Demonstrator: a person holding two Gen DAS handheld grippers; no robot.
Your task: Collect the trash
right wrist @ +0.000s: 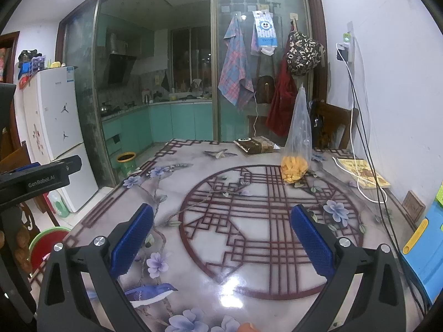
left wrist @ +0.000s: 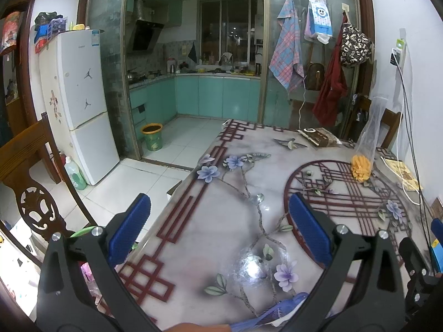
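A dining room opens through glass sliding doors onto a teal kitchen, and a glossy bench printed with flowers, birds and a red lattice circle fills the near view. The left claw hangs over the bench's near left part with its blue pads spread wide and nothing between them. The right claw hovers above the lattice circle, likewise gaping and empty. Farther out, right of centre, a clear plastic bag stands upright on the bench with orange-yellow pieces bunched in its bottom. Just beyond it, at the far edge, lies a flat dark brown packet, possibly a snack wrapper, though the print is too small to read. A yellow booklet lies by the right wall with a white cable looped across it. On the kitchen floor past the bench's far left corner stands a green bin with a yellow rim, near the white fridge.
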